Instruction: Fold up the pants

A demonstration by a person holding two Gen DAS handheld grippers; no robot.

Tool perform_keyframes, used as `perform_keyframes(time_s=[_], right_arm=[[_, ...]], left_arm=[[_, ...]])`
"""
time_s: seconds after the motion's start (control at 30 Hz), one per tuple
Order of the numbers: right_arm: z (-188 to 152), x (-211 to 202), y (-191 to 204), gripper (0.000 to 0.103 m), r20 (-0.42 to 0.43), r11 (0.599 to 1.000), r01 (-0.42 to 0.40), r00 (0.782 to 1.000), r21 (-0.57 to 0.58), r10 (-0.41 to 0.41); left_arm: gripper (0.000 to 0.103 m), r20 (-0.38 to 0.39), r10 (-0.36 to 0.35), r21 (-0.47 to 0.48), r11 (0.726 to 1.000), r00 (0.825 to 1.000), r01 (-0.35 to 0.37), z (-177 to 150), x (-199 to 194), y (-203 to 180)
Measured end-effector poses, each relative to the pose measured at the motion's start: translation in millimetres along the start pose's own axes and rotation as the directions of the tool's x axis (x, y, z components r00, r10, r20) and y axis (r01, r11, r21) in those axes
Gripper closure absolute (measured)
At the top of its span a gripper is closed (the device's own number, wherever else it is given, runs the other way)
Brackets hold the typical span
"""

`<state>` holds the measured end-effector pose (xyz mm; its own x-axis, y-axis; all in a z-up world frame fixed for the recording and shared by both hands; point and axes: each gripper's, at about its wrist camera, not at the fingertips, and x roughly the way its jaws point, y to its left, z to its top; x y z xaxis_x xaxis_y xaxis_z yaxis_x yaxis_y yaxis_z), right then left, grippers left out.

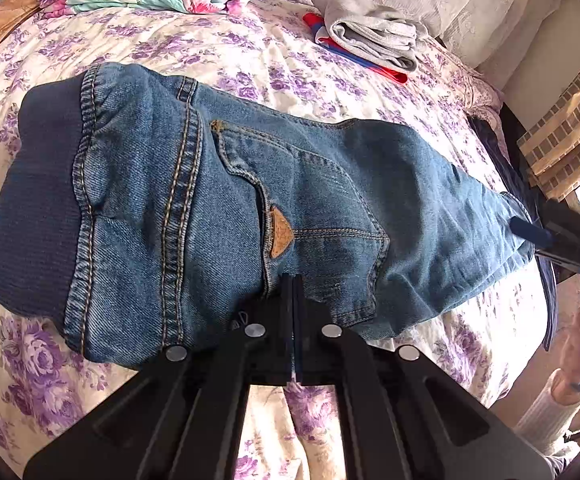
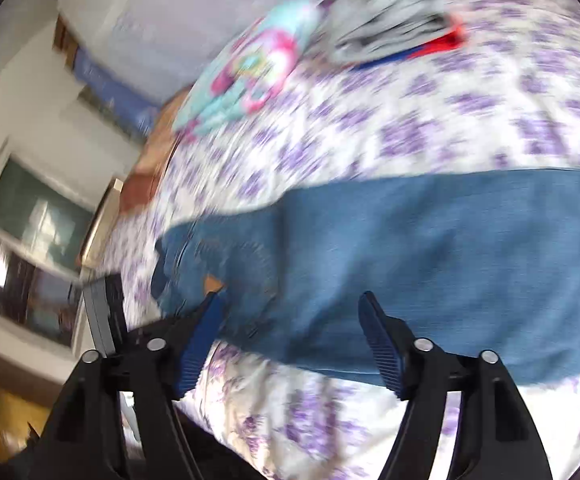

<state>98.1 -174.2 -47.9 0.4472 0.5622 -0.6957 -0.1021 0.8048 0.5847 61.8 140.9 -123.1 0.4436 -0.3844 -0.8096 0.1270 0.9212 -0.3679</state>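
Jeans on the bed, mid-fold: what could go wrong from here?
1. The left gripper is shut on the near edge of the jeans; a thin pinch could slip when lifted.
2. The right gripper is open and holds nothing, so the leg end could sag or unfold.

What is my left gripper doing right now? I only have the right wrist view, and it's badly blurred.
Observer: The left gripper is shut, with its tips on the jeans just below the back pocket. I can't tell whether any denim is pinched.
Operator: Which end is the waistband?
Observer: The ribbed dark-blue waistband is at the opposite end from your right gripper, which is open at the leg hem.
Operator: Are the jeans folded yet?
Observer: Only one back pocket and one leg show, so they look folded in half lengthwise.
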Motion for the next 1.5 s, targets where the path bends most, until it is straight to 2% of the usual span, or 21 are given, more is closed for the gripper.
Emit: perform_keyframes(time_s=[0.1, 0.2, 0.3, 0.53, 0.57, 0.6, 0.63, 0.7, 0.83, 0.93, 1.07, 1.13, 1.2, 1.23, 1.27, 1.3, 1.37, 1.4, 1.43, 1.47, 1.5], right_arm=[[-1, -85, -86, 0.028, 0.17, 0.964, 0.121, 0.972, 0.238, -0.164], [-9, -129, -158, 0.028, 0.215, 0.888, 0.173, 0.934, 0.426, -0.284], [-9, -135, -206, 0.028, 0.223, 0.853, 0.118, 0.938, 0.508, -0.263], [17, -99, -248, 0.03, 0.197, 0.843, 0.074, 0.958, 0.533, -0.208], [21, -95, -251, 0.041, 0.207, 0.844, 0.058, 0.958, 0.533, -0.197], [26, -95, -252, 0.068, 0.218, 0.852, 0.061, 0.955, 0.521, -0.202], [32, -97, -251, 0.087, 0.226, 0.858, 0.084, 0.947, 0.507, -0.226], [38, -105, -244, 0.093, 0.257, 0.871, 0.083, 0.938, 0.484, -0.232], [23, -138, -204, 0.094, 0.331, 0.897, 0.159, 0.891, 0.413, -0.31], [-1, -153, -198, 0.094, 0.337, 0.891, 0.197, 0.875, 0.409, -0.348], [-19, -119, -241, 0.09, 0.189, 0.829, 0.283, 0.89, 0.483, -0.414], [-25, -108, -254, 0.089, 0.171, 0.825, 0.269, 0.901, 0.498, -0.398], [-24, -116, -248, 0.08, 0.161, 0.83, 0.268, 0.908, 0.489, -0.387], [-25, -124, -242, 0.064, 0.152, 0.825, 0.284, 0.904, 0.488, -0.401], [-27, -133, -233, 0.051, 0.153, 0.812, 0.321, 0.884, 0.487, -0.442], [-28, -145, -219, 0.05, 0.167, 0.796, 0.386, 0.845, 0.467, -0.508], [-27, -164, -182, 0.044, 0.229, 0.753, 0.535, 0.735, 0.383, -0.638], [-25, -170, -165, 0.039, 0.271, 0.753, 0.56, 0.709, 0.344, -0.651], [-22, -171, -146, 0.034, 0.312, 0.78, 0.553, 0.716, 0.291, -0.624], [-15, -165, -127, 0.034, 0.337, 0.824, 0.523, 0.751, 0.219, -0.567], [-6, -154, -108, 0.033, 0.339, 0.874, 0.468, 0.808, 0.131, -0.483]], left_arm=[[0.102, 0.005, 0.011, 0.007, 1.0, 1.0, -0.011, 0, 0, -1], [0.102, 0.008, 0.021, 0.017, 1.0, 1.0, -0.021, 0, 1, -3], [0.102, 0.004, 0.027, 0.016, 0.999, 1.0, -0.027, 1, 1, -4], [0.102, -0.007, 0.053, 0.0, 0.999, 0.999, -0.053, 2, 2, -6], [0.102, -0.01, 0.056, -0.003, 0.998, 0.998, -0.056, 2, 3, -6], [0.102, -0.012, 0.058, -0.006, 0.998, 0.998, -0.058, 3, 3, -6], [0.102, -0.014, 0.059, -0.008, 0.998, 0.998, -0.06, 4, 3, -6], [0.102, -0.02, 0.055, -0.012, 0.998, 0.998, -0.055, 4, 3, -4], [0.102, -0.036, 0.026, -0.011, 1.0, 0.999, -0.027, 7, 3, 0], [0.102, -0.043, 0.027, 0.041, 0.999, 0.999, -0.025, 8, 4, -3], [0.102, -0.058, 0.031, 0.082, 0.996, 0.998, -0.026, 9, 5, -5], [0.102, -0.069, 0.037, 0.089, 0.996, 0.997, -0.03, 11, 4, -6], [0.102, -0.075, 0.042, 0.095, 0.995, 0.996, -0.035, 13, -1, -8], [0.102, -0.075, 0.052, 0.101, 0.994, 0.996, -0.044, 14, -6, -9], [0.102, -0.07, 0.065, 0.11, 0.992, 0.995, -0.057, 15, -11, -12], [0.102, -0.058, 0.075, 0.118, 0.991, 0.996, -0.068, 16, -17, -14], [0.102, -0.029, 0.06, 0.122, 0.991, 0.998, -0.056, 21, -28, -22], [0.102, -0.023, 0.043, 0.126, 0.991, 0.999, -0.04, 24, -30, -26], [0.102, -0.022, 0.024, 0.132, 0.991, 0.999, -0.021, 28, -30, -33], [0.102, -0.023, 0.008, 0.143, 0.99, 1.0, -0.004, 33, -26, -41], [0.102, -0.028, -0.004, 0.158, 0.987, 1.0, 0.008, 37, -21, -50]])
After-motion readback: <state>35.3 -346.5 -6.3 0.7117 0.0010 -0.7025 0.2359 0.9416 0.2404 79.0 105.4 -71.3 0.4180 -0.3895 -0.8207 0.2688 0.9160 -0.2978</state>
